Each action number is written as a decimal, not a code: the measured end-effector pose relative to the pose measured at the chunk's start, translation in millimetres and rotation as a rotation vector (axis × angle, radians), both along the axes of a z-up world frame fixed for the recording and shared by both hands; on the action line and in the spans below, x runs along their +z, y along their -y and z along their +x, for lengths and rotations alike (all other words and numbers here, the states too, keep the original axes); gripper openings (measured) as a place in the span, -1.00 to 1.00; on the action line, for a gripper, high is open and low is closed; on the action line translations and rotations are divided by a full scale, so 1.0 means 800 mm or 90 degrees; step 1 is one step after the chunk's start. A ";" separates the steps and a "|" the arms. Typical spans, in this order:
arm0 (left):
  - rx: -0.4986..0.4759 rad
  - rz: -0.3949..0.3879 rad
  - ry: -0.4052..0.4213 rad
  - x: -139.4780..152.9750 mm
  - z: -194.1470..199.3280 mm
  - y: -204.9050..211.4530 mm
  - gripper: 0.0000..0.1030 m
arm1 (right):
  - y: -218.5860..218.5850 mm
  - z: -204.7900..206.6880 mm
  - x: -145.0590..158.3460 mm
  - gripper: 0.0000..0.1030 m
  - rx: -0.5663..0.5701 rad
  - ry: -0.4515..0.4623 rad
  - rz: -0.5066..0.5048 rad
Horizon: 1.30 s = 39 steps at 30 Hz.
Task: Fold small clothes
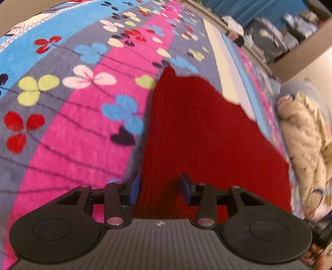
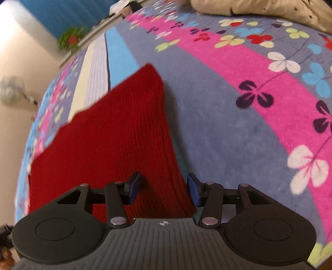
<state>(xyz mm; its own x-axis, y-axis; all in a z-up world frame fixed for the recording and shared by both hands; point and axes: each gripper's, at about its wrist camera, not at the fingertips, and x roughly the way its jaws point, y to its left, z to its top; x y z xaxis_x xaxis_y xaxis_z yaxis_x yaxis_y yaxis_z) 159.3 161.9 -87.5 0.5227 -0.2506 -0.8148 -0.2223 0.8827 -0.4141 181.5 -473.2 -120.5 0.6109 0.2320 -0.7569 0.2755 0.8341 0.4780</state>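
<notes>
A red ribbed knit garment (image 1: 199, 133) lies flat on a flowered blanket (image 1: 72, 124). My left gripper (image 1: 159, 190) is open, its blue-padded fingers straddling the garment's near left edge just above the cloth. In the right wrist view the same red garment (image 2: 116, 137) runs away to a far corner. My right gripper (image 2: 164, 191) is open, its fingers straddling the garment's near right edge. Neither gripper holds anything. The near hem is hidden under the gripper bodies.
A cream patterned quilt (image 1: 305, 141) is bunched at the blanket's right side and shows at the top of the right wrist view (image 2: 269, 10). The pink, grey and blue blanket (image 2: 249, 116) spreads around the garment. A fan (image 2: 12, 91) and a plant (image 2: 71, 39) stand beyond the bed edge.
</notes>
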 end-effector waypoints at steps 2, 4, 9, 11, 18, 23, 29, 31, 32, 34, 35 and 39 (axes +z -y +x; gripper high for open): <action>-0.005 0.030 0.005 0.001 -0.009 0.009 -0.55 | -0.004 -0.009 0.001 -0.25 0.005 0.005 -0.007; -0.006 0.045 0.026 0.010 -0.019 0.013 -0.73 | -0.005 -0.019 0.008 -0.70 -0.003 0.023 -0.014; 0.030 0.003 0.127 0.061 -0.070 0.003 -0.77 | 0.007 -0.060 0.054 -0.76 -0.049 0.167 0.007; 0.033 0.012 0.160 0.076 -0.103 0.002 -0.76 | 0.013 -0.080 0.071 -0.76 -0.066 0.209 0.022; 0.107 0.114 0.034 0.046 -0.093 -0.011 -0.75 | 0.011 -0.058 0.010 -0.67 -0.073 -0.010 -0.026; -0.015 0.198 0.185 0.086 -0.110 0.047 -0.31 | -0.023 -0.081 0.067 -0.61 -0.069 0.154 -0.199; -0.131 0.252 0.041 0.030 -0.078 0.104 -0.28 | -0.040 -0.062 0.038 -0.59 0.056 0.087 -0.173; -0.118 0.256 -0.016 0.011 -0.072 0.102 -0.31 | -0.050 -0.049 0.002 -0.62 0.098 -0.021 -0.205; -0.109 0.255 -0.006 0.017 -0.072 0.102 -0.30 | -0.054 -0.048 0.001 -0.62 0.101 -0.019 -0.217; -0.102 0.263 0.043 0.033 -0.081 0.102 -0.25 | -0.058 -0.052 0.019 -0.58 0.100 0.024 -0.227; -0.099 0.272 0.067 0.041 -0.083 0.104 -0.20 | -0.058 -0.057 0.028 -0.58 0.097 0.053 -0.234; -0.091 0.261 0.038 0.031 -0.070 0.101 -0.09 | -0.051 -0.046 0.013 -0.49 0.085 0.016 -0.259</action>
